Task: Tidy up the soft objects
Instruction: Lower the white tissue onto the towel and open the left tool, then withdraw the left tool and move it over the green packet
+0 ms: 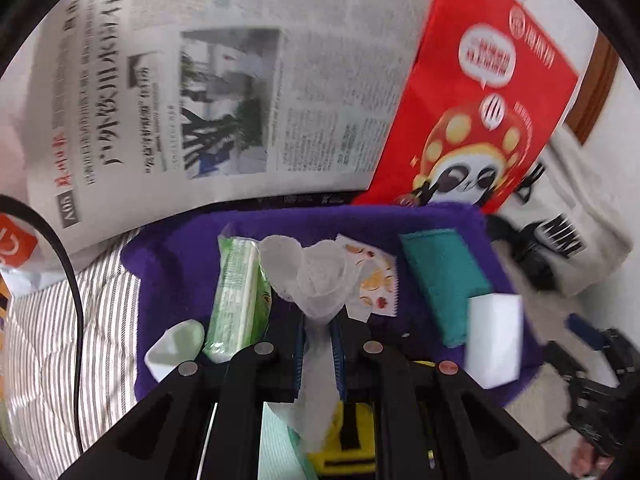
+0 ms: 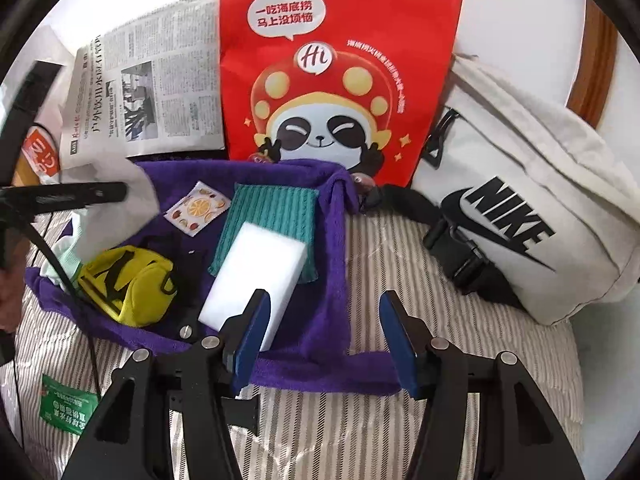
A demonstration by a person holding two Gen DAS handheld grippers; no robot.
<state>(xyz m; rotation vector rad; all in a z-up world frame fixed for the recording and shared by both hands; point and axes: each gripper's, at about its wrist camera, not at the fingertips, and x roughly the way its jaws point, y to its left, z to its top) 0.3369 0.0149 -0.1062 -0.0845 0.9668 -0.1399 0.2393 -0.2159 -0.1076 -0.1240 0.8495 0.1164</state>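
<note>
My left gripper [image 1: 318,316] is shut on a crumpled white tissue [image 1: 320,276] and holds it over the purple towel [image 1: 180,256]. On the towel lie a green tissue packet [image 1: 236,292], a fruit-print sachet [image 1: 376,280], a teal knitted cloth [image 1: 440,268], a white sponge [image 1: 496,336] and a yellow pouch [image 2: 128,284]. In the right wrist view my right gripper [image 2: 326,320] stands open over the towel's right part [image 2: 332,280], nothing between its fingers. The sponge [image 2: 256,272] lies just left of its left finger. The left gripper [image 2: 120,192] with the tissue [image 2: 116,216] shows at the left.
A newspaper [image 2: 152,92], a red panda-print bag [image 2: 340,60] and a white Nike bag [image 2: 520,200] lie behind and right of the towel. Striped bedding [image 2: 420,272] is underneath. A black cable [image 1: 76,280] and a green packet [image 2: 68,404] lie at the left.
</note>
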